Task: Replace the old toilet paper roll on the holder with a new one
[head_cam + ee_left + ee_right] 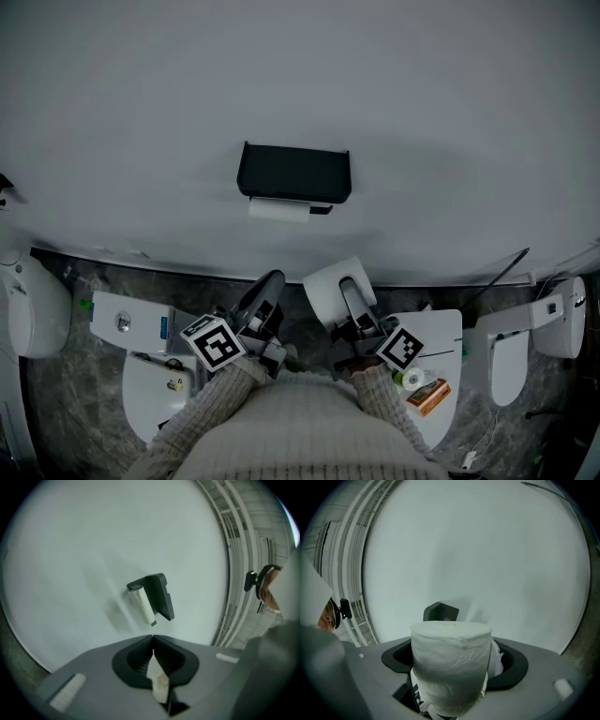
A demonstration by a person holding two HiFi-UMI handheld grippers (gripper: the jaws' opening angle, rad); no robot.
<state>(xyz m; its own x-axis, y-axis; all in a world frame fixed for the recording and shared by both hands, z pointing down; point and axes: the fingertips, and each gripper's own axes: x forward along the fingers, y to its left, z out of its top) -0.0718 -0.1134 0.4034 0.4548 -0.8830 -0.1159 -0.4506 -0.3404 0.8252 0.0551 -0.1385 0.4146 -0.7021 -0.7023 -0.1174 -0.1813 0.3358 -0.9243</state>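
Observation:
A black toilet paper holder is fixed to the pale wall, with the thin old roll hanging under it. Below it, my left gripper is shut, with a small scrap of white paper pinched between its jaws. In the left gripper view the holder and old roll lie ahead of the left gripper, well apart from it. My right gripper is shut on a full new roll. That new roll fills the right gripper view and hides most of the holder.
White toilets and cisterns stand on the dark marble floor along the wall's foot, one more at the far right. An orange box lies on a white lid at the lower right. A white railing runs beside the wall.

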